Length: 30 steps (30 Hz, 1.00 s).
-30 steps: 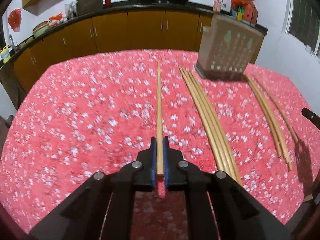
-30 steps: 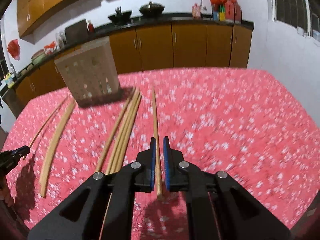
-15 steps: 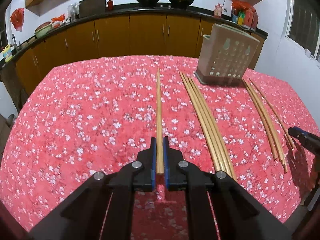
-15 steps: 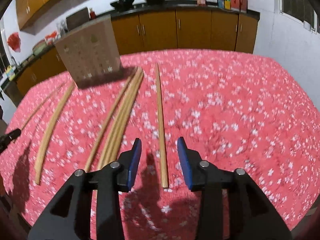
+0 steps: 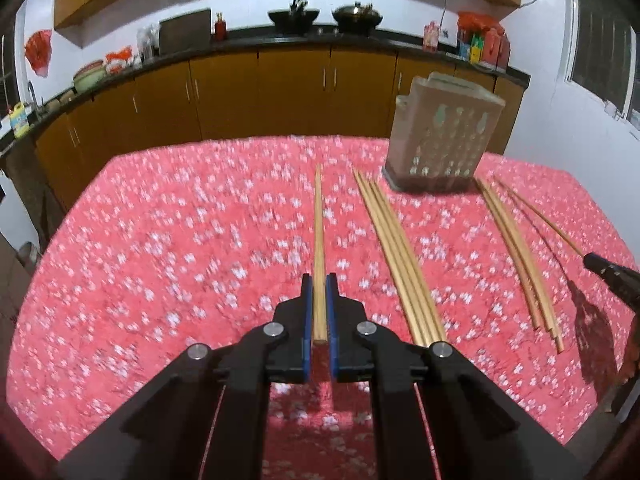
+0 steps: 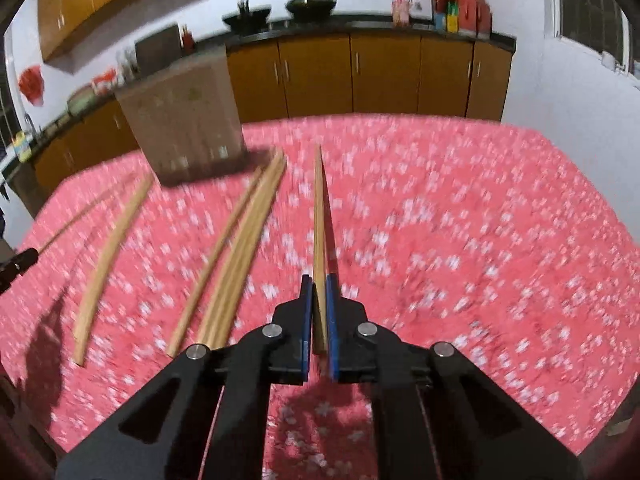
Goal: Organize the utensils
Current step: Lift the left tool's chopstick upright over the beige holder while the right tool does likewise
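My left gripper (image 5: 319, 280) is shut on a single wooden chopstick (image 5: 318, 240) that points away over the red floral tablecloth (image 5: 160, 260). My right gripper (image 6: 319, 280) is shut on another single chopstick (image 6: 319, 220), lifted a little above the cloth with its shadow beside it. A beige perforated utensil holder (image 5: 444, 136) stands at the far side; it also shows in the right wrist view (image 6: 180, 120). A bundle of several chopsticks (image 5: 400, 256) lies between the grippers, also seen in the right wrist view (image 6: 240, 248). The tip of the right gripper (image 5: 612, 276) shows at the left view's right edge.
More chopsticks (image 5: 516, 252) lie to the right of the holder in the left wrist view, and in the right wrist view (image 6: 108, 252) at the left. Brown kitchen cabinets (image 5: 280, 92) and a dark counter with pots stand behind the table.
My right gripper, open around the chopstick half a second ago, has shut on it and lifted it. My left gripper has kept its chopstick and risen a little.
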{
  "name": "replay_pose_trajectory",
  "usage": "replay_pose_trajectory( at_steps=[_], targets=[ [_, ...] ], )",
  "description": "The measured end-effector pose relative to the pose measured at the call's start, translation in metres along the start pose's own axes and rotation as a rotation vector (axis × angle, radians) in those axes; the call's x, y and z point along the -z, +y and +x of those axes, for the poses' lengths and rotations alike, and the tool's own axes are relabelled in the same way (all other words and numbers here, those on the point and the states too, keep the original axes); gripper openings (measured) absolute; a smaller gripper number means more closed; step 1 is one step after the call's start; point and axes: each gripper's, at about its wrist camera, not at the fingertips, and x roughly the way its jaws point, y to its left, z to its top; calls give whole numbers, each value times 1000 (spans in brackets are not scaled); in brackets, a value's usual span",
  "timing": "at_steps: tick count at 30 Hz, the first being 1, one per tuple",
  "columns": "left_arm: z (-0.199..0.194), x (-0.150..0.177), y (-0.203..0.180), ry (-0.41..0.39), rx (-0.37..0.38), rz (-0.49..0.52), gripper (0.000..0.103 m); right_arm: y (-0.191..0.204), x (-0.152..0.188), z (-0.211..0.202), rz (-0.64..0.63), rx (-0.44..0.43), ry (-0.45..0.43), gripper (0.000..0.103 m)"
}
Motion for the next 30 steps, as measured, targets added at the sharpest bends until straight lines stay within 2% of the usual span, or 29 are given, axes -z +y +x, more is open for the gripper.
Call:
replay_pose_trajectory(
  at_steps=[10,15,20,30],
  targets=[
    [-51,-29,4,-179,10,-28,8,-6,-39,-59,42,-17,-239,8],
    [-75,-52,9,-288,12,-53,8,-4,-60,-74,38,-20,-326,8],
    [-84,-71,14,-342,12,-70,8,-1,-72,-76,33,-21,-351,8],
    [-79,-93,20,-350,-6,-71,7,5,-92,-70,8,8,-360,8]
  ],
)
